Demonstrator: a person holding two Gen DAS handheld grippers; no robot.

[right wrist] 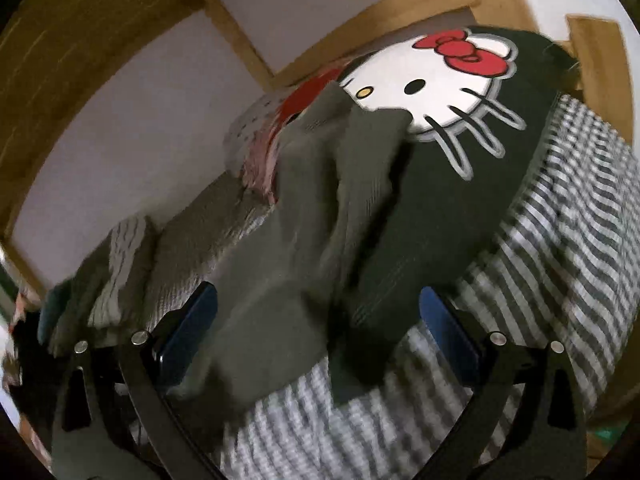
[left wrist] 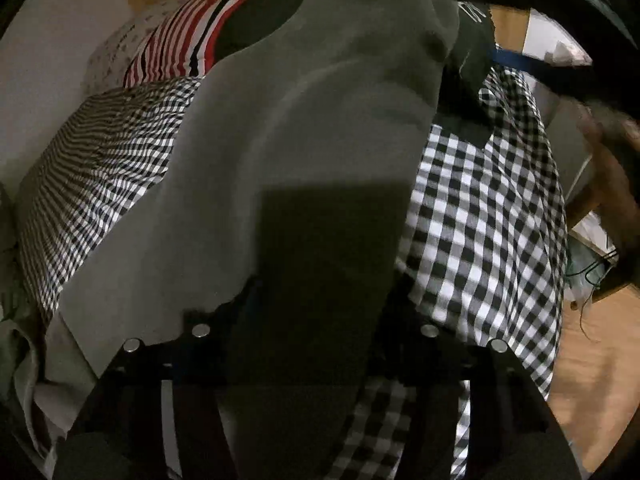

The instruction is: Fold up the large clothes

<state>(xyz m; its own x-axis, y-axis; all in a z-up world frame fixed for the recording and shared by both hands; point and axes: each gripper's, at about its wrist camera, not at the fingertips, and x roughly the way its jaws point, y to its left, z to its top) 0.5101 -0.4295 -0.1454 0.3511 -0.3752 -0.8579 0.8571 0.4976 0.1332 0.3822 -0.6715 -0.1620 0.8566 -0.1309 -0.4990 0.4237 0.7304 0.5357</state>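
White walls (right wrist: pixel 132 132) crossed by pale wooden beams (right wrist: pixel 236 36) stood behind everything, and a strip of wooden floor (left wrist: pixel 588 360) showed at the right edge of the left wrist view. Below them spread the largest thing — a black-and-white gingham cloth (left wrist: pixel 480 216) of thin woven fabric, rumpled into soft waves, which seemed to cover a bed, though what lay under it was hidden. On it, farther back, lay a black garment (right wrist: pixel 472 208) printed with a white cartoon cat face and a red bow (right wrist: pixel 460 54), smooth and flat. Beside that sat a red, white and black striped fabric (left wrist: pixel 176 44), and past it a pale piece with small dots (left wrist: pixel 116 48).

The olive-grey garment (left wrist: pixel 304 152), of thick matte knit-like cloth, ran as a long crumpled band over the gingham from the black garment toward both cameras. In the left wrist view it filled the middle, its near end in deep shadow between the fingers of the left tool (left wrist: pixel 312 328); the fingers stood close on either side of the fold and looked clamped on it. In the right wrist view the right tool (right wrist: pixel 320 320) had its blue-padded fingers (right wrist: pixel 192 320) spread wide — released — with the bunched olive-grey garment lying between them, touching neither pad clearly. A folded heap of greyish ribbed cloth (right wrist: pixel 124 256) lay at the left.
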